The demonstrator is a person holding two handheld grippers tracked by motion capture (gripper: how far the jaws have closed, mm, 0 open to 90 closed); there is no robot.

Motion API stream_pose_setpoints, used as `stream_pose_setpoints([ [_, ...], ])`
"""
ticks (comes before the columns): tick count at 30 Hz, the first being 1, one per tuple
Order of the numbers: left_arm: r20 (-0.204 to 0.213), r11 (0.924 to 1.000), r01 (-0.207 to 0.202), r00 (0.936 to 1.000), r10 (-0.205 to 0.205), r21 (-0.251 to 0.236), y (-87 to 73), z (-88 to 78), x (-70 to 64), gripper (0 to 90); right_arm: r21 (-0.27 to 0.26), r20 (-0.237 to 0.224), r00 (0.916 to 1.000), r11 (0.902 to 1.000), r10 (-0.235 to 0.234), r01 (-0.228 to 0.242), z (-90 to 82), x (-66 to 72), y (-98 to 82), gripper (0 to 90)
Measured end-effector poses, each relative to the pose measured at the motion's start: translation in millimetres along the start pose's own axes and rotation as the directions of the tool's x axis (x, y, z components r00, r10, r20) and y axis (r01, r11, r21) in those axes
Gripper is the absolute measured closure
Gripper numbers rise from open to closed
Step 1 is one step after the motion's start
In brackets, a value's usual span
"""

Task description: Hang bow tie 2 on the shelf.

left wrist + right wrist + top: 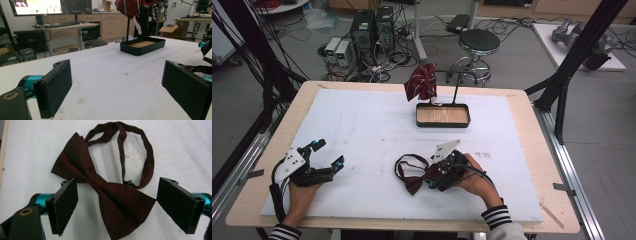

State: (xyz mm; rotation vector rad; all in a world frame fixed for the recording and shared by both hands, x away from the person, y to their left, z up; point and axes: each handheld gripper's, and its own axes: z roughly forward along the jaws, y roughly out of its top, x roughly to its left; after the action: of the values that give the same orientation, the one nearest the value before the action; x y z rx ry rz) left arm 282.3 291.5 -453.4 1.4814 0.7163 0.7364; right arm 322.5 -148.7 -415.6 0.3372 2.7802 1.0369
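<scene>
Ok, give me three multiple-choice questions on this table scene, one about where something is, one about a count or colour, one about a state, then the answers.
1. Where does the dark red bow tie lie?
A. in the black tray
B. flat on the white table top, at the right gripper
C. on the stool

2. How many bow ties are in the scene?
A. one
B. two
C. four

3. How does the left gripper stand?
A. shut on the tray
B. shut on a bow tie
C. open, holding nothing

Answers:
1 B, it lies between the right gripper's open jaws on the table top.
2 B, a striped bow tie hangs on the stand above the tray.
3 C, its jaws are spread over bare table.
</scene>
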Motion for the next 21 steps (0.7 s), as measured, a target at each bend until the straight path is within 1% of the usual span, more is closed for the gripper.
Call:
stream_pose_setpoints([
  [3,0.000,1.0000,0.000,1.0000,0.000,0.000,0.0,0.0,0.0,9.8,0.019,0.014,0.9998,0.9997,-0.015,0.015,2.1,0.0,-0.4,17.3],
  [8,0.000,1.0000,0.000,1.0000,0.000,0.000,0.0,0.0,-0.1,9.8,0.033,0.014,0.9996,0.9992,-0.024,0.024,4.1,0.6,-0.4,17.8],
  [11,0.000,1.0000,0.001,1.0000,-0.001,0.000,0.0,0.1,-0.1,9.7,0.043,0.016,0.9990,0.9982,-0.041,0.041,4.6,0.9,-0.5,21.1],
  [13,0.000,1.0000,0.000,1.0000,0.000,0.001,0.0,0.0,0.0,9.8,0.049,0.018,0.9993,0.9983,-0.032,0.031,4.5,0.7,-0.5,24.6],
  [16,-0.001,1.0000,0.002,1.0000,-0.002,0.000,0.0,0.0,0.1,9.8,0.054,0.014,0.9996,0.9983,-0.024,0.023,4.7,-0.1,-1.4,25.5],
  [21,-0.001,1.0000,0.001,1.0000,-0.001,0.000,0.0,0.0,0.1,9.8,0.062,0.006,0.9993,0.9974,-0.037,0.037,7.0,0.8,-1.0,25.9],
])
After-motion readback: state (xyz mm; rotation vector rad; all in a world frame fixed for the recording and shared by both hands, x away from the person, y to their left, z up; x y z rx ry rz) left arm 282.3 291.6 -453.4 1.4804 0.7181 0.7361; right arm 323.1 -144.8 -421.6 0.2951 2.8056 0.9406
